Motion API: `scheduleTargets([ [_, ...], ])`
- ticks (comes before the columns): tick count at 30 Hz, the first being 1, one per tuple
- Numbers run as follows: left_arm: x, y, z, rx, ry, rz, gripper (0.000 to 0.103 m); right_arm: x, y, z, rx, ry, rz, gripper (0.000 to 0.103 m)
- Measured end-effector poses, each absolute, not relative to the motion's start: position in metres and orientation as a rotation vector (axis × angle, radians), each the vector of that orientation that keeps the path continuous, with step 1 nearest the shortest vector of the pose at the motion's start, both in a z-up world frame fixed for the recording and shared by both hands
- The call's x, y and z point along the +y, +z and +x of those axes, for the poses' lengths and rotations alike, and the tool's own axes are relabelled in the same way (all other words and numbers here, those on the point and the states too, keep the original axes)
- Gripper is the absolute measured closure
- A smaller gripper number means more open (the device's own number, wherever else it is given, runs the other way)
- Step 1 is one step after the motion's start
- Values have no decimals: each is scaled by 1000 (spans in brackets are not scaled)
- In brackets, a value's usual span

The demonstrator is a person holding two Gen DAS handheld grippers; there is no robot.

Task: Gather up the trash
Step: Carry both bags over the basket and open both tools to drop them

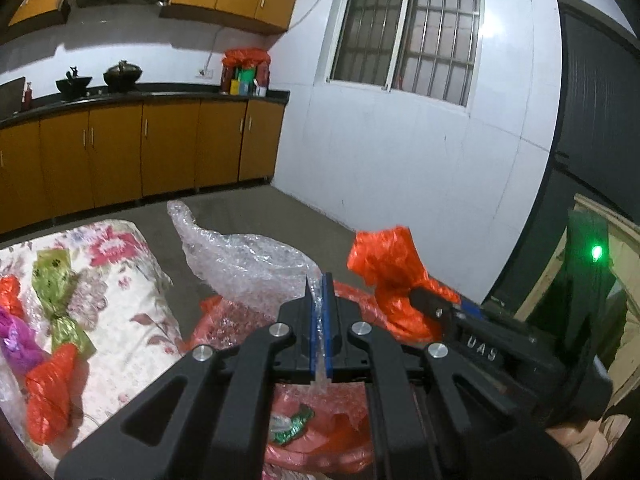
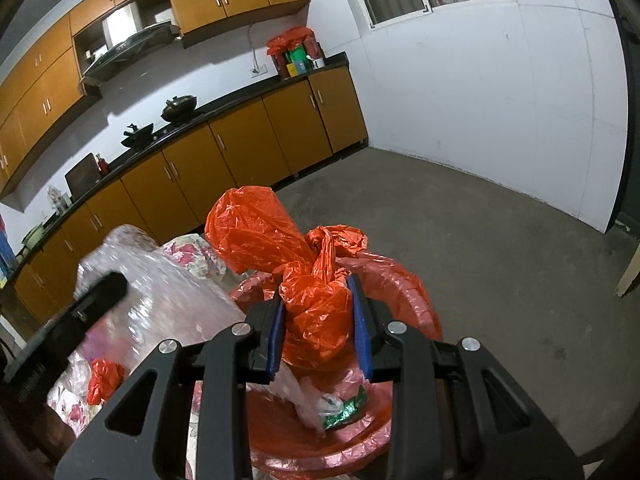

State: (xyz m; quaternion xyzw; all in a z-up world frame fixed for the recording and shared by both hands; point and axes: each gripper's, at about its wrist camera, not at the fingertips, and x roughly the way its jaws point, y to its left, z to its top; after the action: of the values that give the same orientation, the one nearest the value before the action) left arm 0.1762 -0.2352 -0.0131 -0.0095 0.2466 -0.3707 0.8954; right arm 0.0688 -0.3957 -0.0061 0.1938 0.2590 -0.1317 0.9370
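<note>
Trash is in both claws above the red bin (image 2: 320,446), which fills the lower middle of the right wrist view with wrappers already inside. The left gripper (image 1: 319,320) is clamped nearly shut on a thin edge of the bubble wrap (image 1: 244,258); a sheet that flimsy needs a tight pinch, and it hangs over the bin's mouth, probably ready to go in. The right gripper (image 2: 320,322) holds the orange plastic bag (image 2: 316,312) at a narrow gap, its pads pressing the crumpled body just below the knot. At the left of the left wrist view, more scraps lie on the flowered cloth (image 1: 132,280), among them a green wrapper (image 1: 60,300), apparently not yet collected.
</note>
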Motion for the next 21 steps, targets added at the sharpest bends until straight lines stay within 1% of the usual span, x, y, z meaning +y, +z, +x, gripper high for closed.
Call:
scheduleTargets([
  [2,-237,-20,178,531,-771,-15,96,-398,-8,69,531,-263,403,71],
  [3,-236,-22,179,539,-771,-15,91,-399,-8,69,531,-256,408,71],
  [4,-235,-24,180,544,-767,-13,84,-400,-9,69,531,-249,415,69],
  [6,-231,-28,181,551,-750,-11,75,-402,-9,69,532,-238,425,63],
  [8,-225,-30,183,562,-733,-14,72,-407,-10,69,532,-224,437,55],
  [11,-207,-32,188,572,-682,-24,66,-404,-9,65,527,-217,439,49],
  [13,-194,-32,188,571,-644,-32,61,-401,-8,63,523,-219,429,46],
  [16,-167,-32,187,558,-552,-31,42,-395,-5,62,519,-230,400,42],
  [19,-138,-33,181,541,-445,-7,30,-384,-2,63,519,-233,361,36],
  [21,-115,-36,175,534,-368,16,26,-372,0,66,522,-223,336,33],
])
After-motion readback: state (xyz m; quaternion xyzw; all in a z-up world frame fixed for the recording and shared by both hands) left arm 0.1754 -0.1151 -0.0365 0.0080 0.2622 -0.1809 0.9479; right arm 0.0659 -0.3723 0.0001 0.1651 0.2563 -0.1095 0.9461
